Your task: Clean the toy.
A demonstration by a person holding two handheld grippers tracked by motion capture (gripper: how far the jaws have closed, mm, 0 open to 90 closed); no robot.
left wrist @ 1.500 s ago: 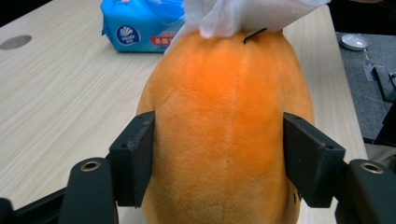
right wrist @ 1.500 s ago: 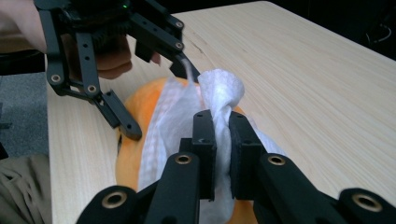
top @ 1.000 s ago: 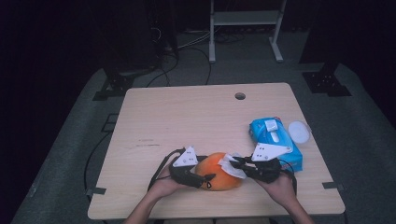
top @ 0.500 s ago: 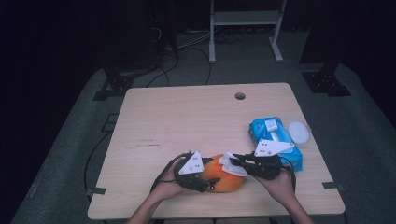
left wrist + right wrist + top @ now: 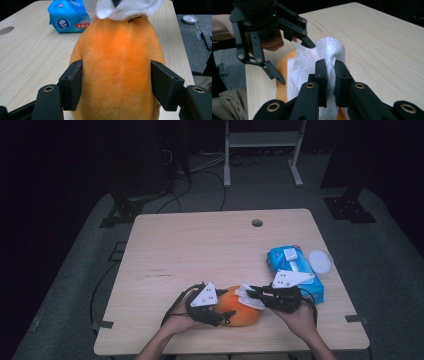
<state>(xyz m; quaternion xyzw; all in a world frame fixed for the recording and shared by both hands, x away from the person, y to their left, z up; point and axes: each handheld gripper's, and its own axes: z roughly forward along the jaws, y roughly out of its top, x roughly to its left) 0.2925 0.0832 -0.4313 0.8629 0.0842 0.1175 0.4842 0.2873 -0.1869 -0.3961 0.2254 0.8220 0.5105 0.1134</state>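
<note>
The left gripper (image 5: 222,312) is gripping an orange plush toy (image 5: 241,310); the right gripper (image 5: 248,294) is pinching a white wipe (image 5: 250,296) against it.

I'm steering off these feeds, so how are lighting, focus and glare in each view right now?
High view: the table is evenly lit, surroundings nearly black, picture soft, small things lack detail. Left gripper view: the orange plush toy is sharp and bright, the white wipe is nearly washed out at the top edge. Right gripper view: the right gripper and wipe are sharp; the left gripper is dark against a black background.
</note>
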